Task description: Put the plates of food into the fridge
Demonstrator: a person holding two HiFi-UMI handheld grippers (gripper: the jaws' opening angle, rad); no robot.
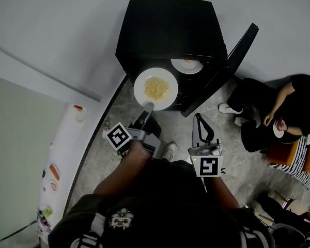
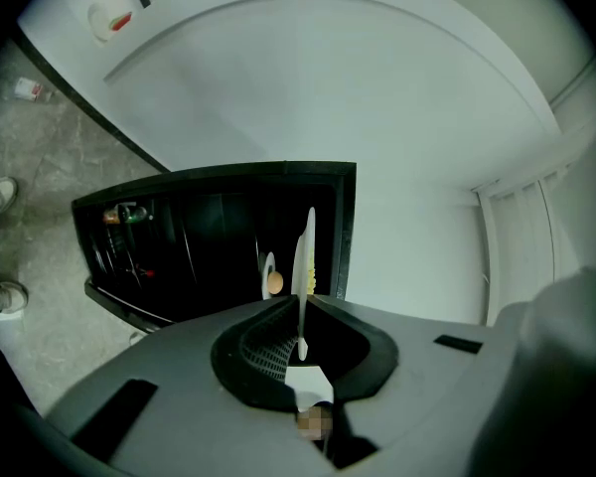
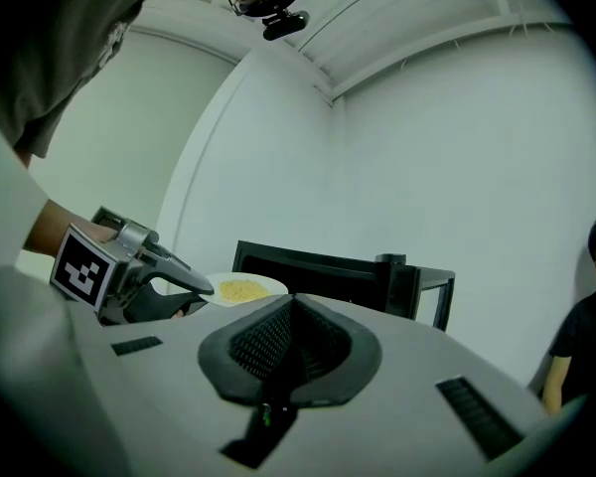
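White walls (image 1: 51,25) meet a grey mottled floor (image 1: 121,112), where a black fridge (image 1: 165,25) stands at the far side, its door (image 1: 240,50) open to the right. A person (image 1: 294,102) sits at the right. The left gripper (image 1: 146,107) has its jaws pinching the near rim of a white plate of yellow food (image 1: 156,88), just in front of the fridge opening. A second plate (image 1: 186,65) lies inside. The right gripper (image 1: 199,118) hangs to the right, jaws pressed together on nothing.

fridge (image 2: 204,241) shelf items (image 2: 122,214) dim, perhaps bottles

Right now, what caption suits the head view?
Left gripper holds a plate of yellow food at the open black fridge, where another plate sits.
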